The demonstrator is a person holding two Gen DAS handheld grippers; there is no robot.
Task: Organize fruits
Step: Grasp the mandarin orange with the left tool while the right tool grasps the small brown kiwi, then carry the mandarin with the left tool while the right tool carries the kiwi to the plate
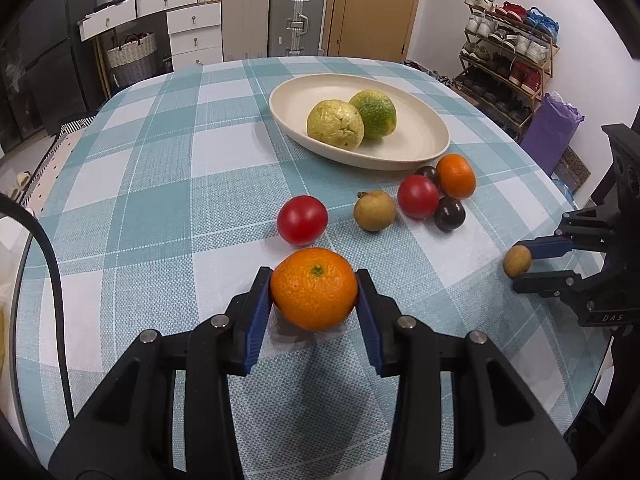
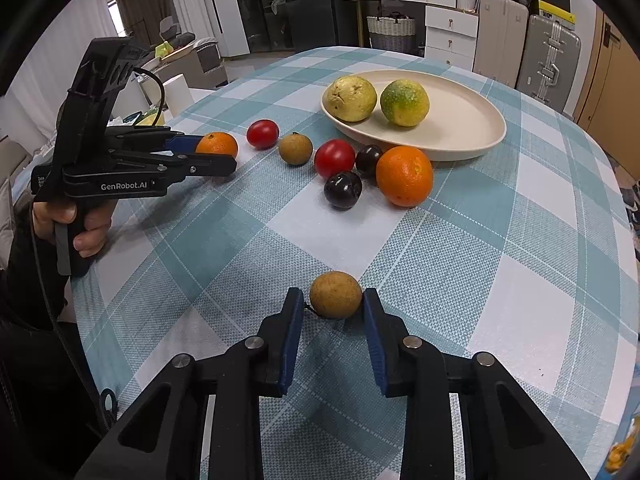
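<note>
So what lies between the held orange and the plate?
A red tomato, seen in the left wrist view, between the orange and the plate.

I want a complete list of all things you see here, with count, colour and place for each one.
tablecloth: one, blue-and-white checked, under everything
plate: one, cream, far side of the cloth
large fruits: two, yellow and green-yellow, touching, on the plate
oranges: two, orange; one gripped, one near the plate
tomatoes: two, red, on the cloth
plums: two, dark, by the far orange
small brown fruits: two; one among the loose fruit, one apart
suitcases: two, beige and silver, at the wall
left gripper: black, shut on an orange
right gripper: black, around the separate brown fruit, grip unclear
hand: one, holding the left gripper's handle
</note>
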